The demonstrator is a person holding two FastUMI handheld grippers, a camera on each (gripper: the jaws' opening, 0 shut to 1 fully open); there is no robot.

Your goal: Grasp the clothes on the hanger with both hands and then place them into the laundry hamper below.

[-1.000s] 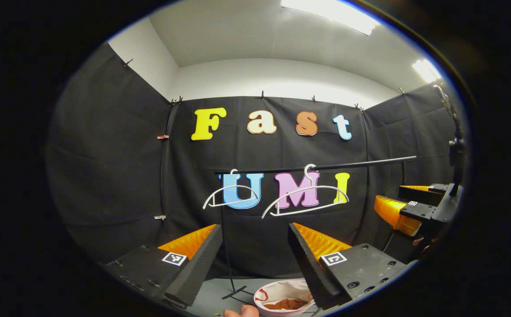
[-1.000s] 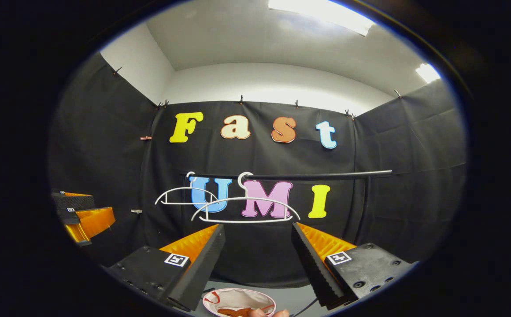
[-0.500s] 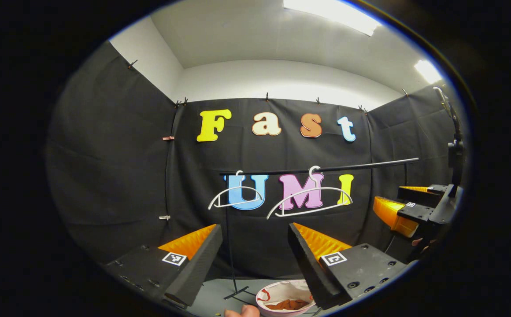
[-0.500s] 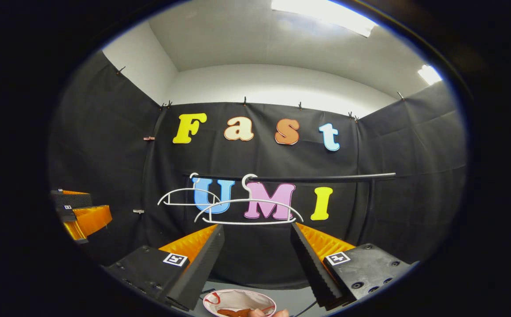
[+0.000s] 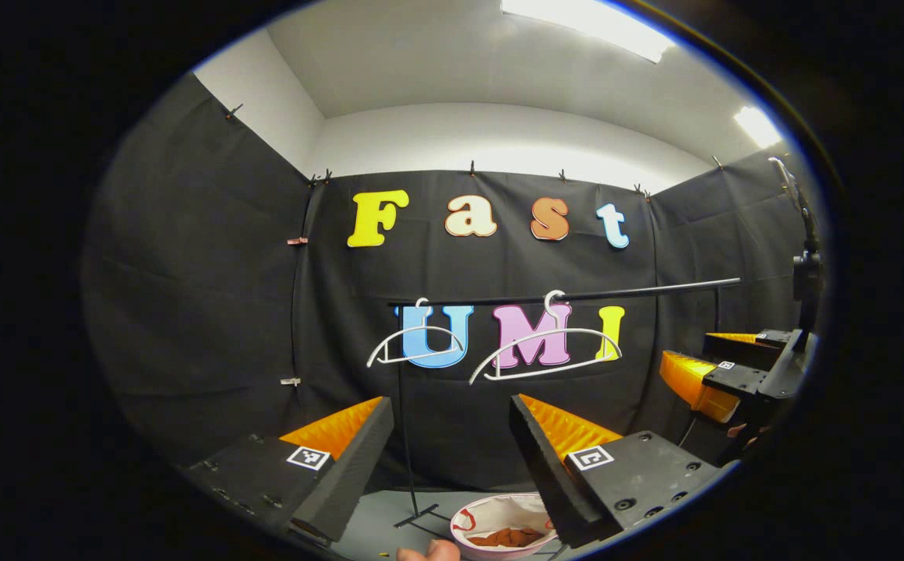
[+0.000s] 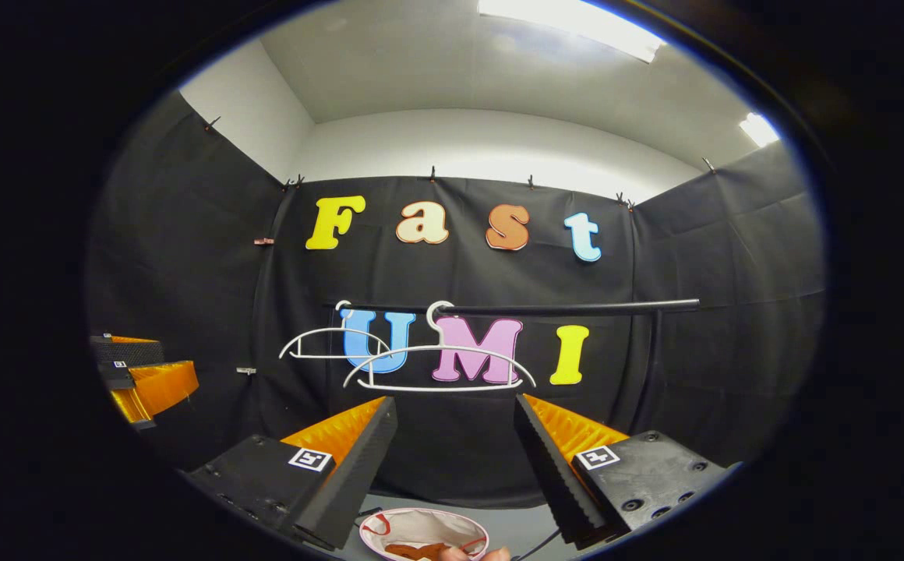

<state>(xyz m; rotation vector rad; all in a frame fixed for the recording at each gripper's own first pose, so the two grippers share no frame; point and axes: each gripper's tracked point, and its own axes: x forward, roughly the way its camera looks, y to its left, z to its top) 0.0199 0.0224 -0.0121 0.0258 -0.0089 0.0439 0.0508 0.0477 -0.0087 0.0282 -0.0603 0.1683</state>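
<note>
Now, near to far:
Left claw: fingers apart, empty.
Right claw: fingers apart, empty.
Hamper: low, below both claws, brown clothes inside.
Hangers: bare, ahead and above, on the rail running left-right.
Nearer: cannot tell.

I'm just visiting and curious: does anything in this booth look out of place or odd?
Nothing is damaged or spilled. Two white hangers hang bare on the black rail, one tilted. Reddish-brown clothes lie in the hamper below. Both grippers are open and hold nothing.
</note>
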